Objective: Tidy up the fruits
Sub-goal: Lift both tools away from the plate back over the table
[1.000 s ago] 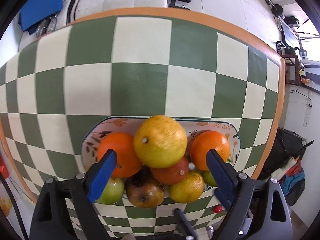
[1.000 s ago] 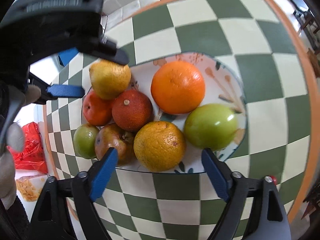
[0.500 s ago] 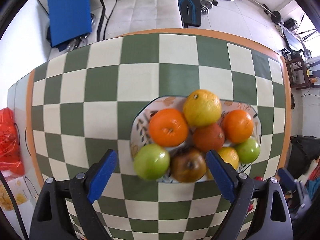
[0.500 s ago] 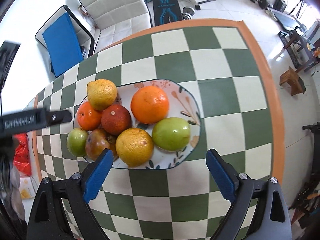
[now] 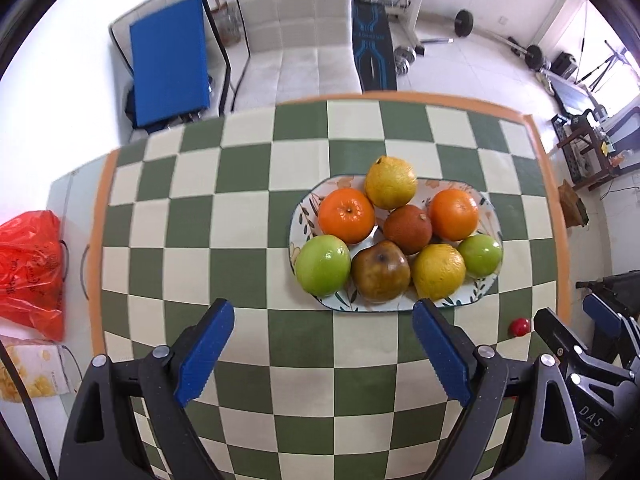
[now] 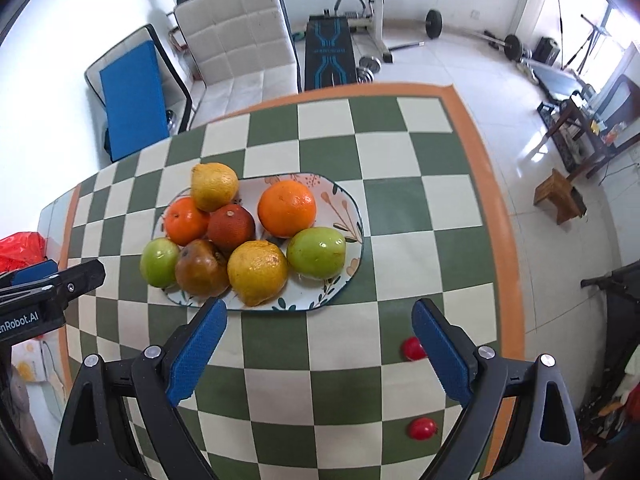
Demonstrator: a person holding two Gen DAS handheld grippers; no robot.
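Observation:
An oval floral plate (image 5: 298,220) (image 6: 352,208) on the checked table holds several fruits: two oranges (image 5: 346,214), a yellow citrus (image 5: 390,182), a dark red one (image 5: 407,229), a brown pear (image 5: 380,271), two green apples (image 5: 322,265) and another yellow citrus (image 6: 257,272). My left gripper (image 5: 322,320) hangs open high above the table, nearer than the plate, holding nothing. My right gripper (image 6: 318,322) is open too, also empty, above the plate's near rim. Two small red fruits (image 6: 412,348) (image 6: 422,428) lie on the table near the right edge.
The table has an orange border (image 5: 548,200). A red plastic bag (image 5: 28,272) and a snack packet (image 5: 32,372) sit off its left end. A padded bench (image 5: 296,40), a blue mat and gym weights stand on the floor beyond.
Both grippers have risen and drawn back from the plate, so the fruit looks smaller and more of the table and room shows. The yellow citrus stays on the plate.

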